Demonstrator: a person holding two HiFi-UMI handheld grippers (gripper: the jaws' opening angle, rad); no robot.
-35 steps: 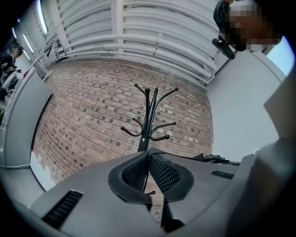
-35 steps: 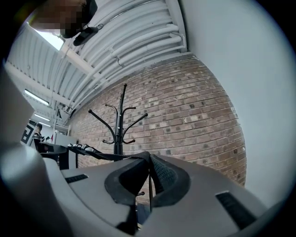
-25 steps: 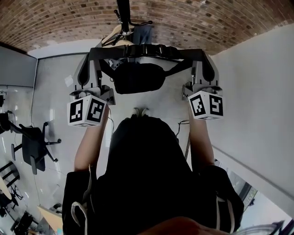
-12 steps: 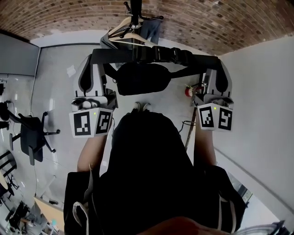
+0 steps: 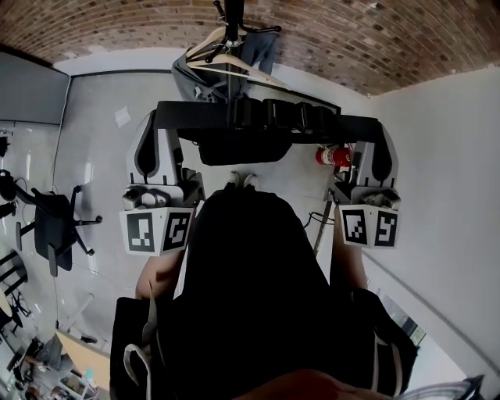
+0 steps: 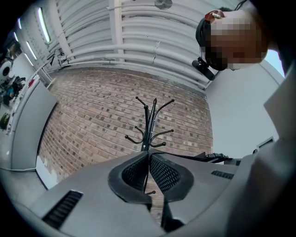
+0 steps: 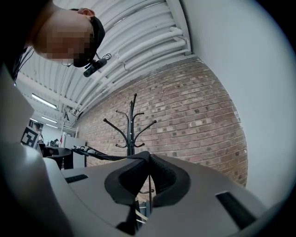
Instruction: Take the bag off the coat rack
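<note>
A black bag (image 5: 242, 150) hangs from its strap (image 5: 266, 116), which is stretched level between my two grippers in the head view. My left gripper (image 5: 160, 116) is shut on the strap's left end and my right gripper (image 5: 373, 129) on its right end. In the left gripper view the jaws (image 6: 149, 155) are pressed together and the strap (image 6: 208, 157) runs off to the right. The right gripper view shows the same grip (image 7: 149, 157), with the strap (image 7: 92, 152) leading left. The black coat rack (image 5: 232, 19) stands just beyond the strap; its upper hooks (image 6: 152, 106) (image 7: 132, 120) are bare.
Wooden hangers (image 5: 223, 58) and a dark garment (image 5: 258, 48) hang lower on the rack. A brick wall (image 5: 351, 39) is behind it and a white wall (image 5: 437, 172) runs along the right. A red fire extinguisher (image 5: 332, 156) stands by that wall. An office chair (image 5: 55, 230) is on the left.
Both grippers have come back toward me with the strap held taut. The bag has moved away from the rack, and more of the rack's top and hangers now shows.
</note>
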